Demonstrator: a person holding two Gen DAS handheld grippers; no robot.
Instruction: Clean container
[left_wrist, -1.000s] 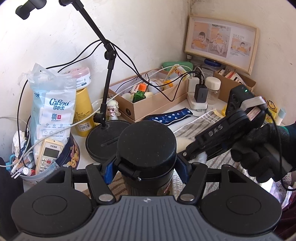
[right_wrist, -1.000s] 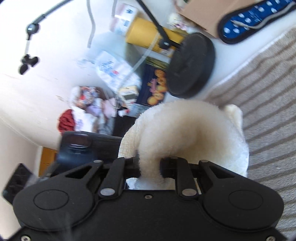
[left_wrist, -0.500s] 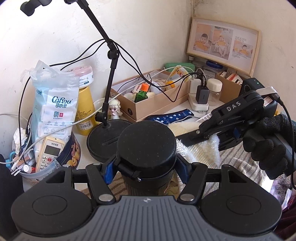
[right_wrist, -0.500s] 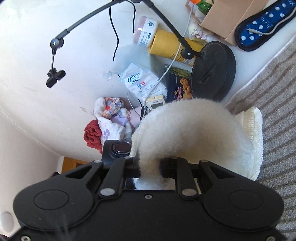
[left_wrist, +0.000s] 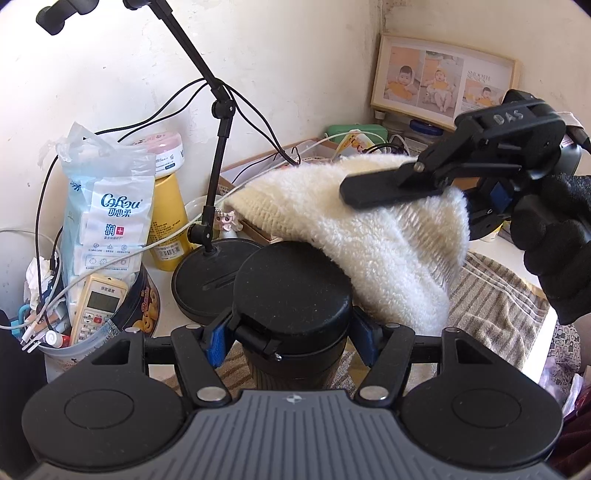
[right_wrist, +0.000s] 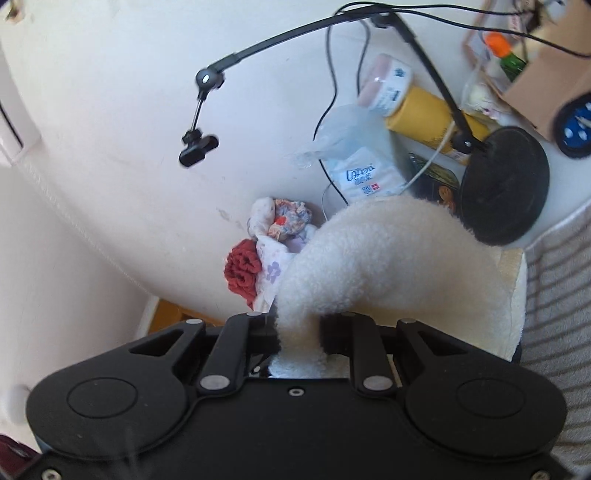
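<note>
My left gripper (left_wrist: 291, 339) is shut on a black lidded container (left_wrist: 291, 295), held upright above a striped towel (left_wrist: 495, 310). My right gripper (right_wrist: 299, 332) is shut on a fluffy cream cloth (right_wrist: 388, 266). In the left wrist view the right gripper (left_wrist: 436, 181) holds the cloth (left_wrist: 373, 229) above and to the right of the container, draped against the lid's right edge. The container itself is hidden behind the cloth in the right wrist view.
A black stand base (left_wrist: 207, 277) with its boom arm (left_wrist: 218, 118) stands just behind the container. A wipes pack (left_wrist: 107, 221), yellow can (left_wrist: 166, 221), remote (left_wrist: 99, 306), open cardboard box and photo frame (left_wrist: 443, 81) crowd the desk's back and left.
My right gripper has lifted the cream cloth from the towel up and leftwards over the container's lid. The left gripper and container have stayed still.
</note>
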